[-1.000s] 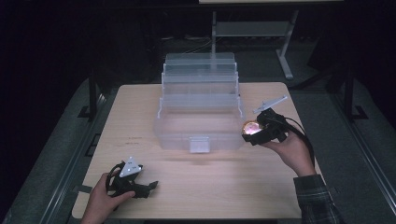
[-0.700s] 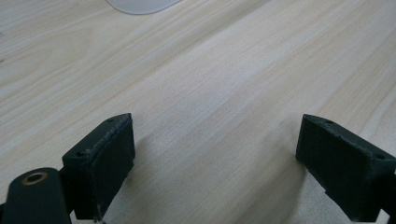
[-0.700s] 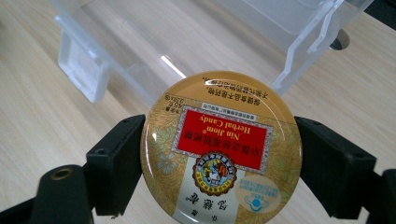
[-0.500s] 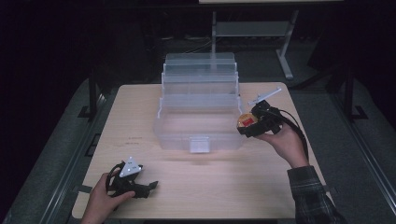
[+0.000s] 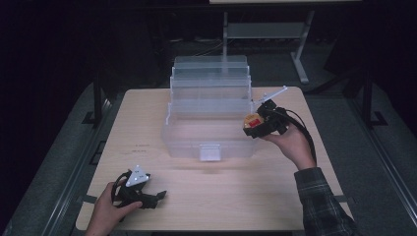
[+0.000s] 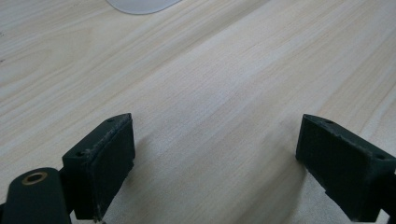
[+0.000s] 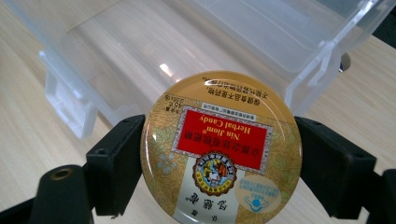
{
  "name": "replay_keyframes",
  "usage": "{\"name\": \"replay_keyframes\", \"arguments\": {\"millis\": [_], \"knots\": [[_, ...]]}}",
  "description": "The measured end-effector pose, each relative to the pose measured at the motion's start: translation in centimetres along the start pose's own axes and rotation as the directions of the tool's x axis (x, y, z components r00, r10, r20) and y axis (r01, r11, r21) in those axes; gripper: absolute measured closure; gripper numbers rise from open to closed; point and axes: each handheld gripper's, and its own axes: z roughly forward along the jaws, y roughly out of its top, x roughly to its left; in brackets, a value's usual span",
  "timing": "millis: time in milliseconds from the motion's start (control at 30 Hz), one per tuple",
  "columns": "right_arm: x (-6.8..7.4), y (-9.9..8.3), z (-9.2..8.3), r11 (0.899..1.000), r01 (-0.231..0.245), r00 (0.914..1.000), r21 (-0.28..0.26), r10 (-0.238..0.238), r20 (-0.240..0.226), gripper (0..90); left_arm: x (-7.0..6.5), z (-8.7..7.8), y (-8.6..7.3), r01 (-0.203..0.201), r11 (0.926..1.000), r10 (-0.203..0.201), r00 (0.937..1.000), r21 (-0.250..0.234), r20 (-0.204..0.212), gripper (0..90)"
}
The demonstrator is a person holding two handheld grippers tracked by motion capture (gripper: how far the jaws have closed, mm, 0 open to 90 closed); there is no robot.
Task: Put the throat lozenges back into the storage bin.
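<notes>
A dim lab or studio: a lit wooden table (image 5: 147, 123) at frame centre, grey floor around, a metal stand (image 5: 265, 34) top centre

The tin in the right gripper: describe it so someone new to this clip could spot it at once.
Start at the clear plastic box in the middle of the table. At its right front corner, the right gripper holds the tin by its edges. It is round and flat, gold with a red label reading "Nin Jiom Herbal Candy", the one colourful thing here.
</notes>
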Motion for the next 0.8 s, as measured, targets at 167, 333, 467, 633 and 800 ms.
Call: {"name": "replay_keyframes", "arguments": {"millis": [167,333,467,633,800], "knots": [[0.0,0.5,0.8,1.0,0.0,1.0,0.004,0.0,-0.006,19.9,0.0,0.0,0.0,0.0,1.0,0.0,1.0,0.0,0.0,10.8],[0.0,0.7,1.6,1.0,0.001,0.9999,0.021,-0.001,-0.013,19.8,0.0,0.0,0.0,0.0,1.0,0.0,1.0,0.0,0.0,10.8],[0.1,0.8,2.2,1.0,0.002,0.9999,0.026,-0.002,-0.017,19.8,0.0,0.0,0.0,0.0,1.0,0.0,1.0,0.0,0.0,10.8],[0.1,1.0,2.9,0.999,0.003,0.9997,0.033,-0.002,-0.024,19.7,0.0,0.0,0.0,0.0,1.0,0.0,1.0,0.0,0.0,10.8],[0.2,1.2,3.5,0.999,-0.003,0.9996,0.045,0.005,-0.027,19.7,0.0,0.0,0.0,0.0,1.0,0.0,1.0,0.0,0.0,10.8]]}}
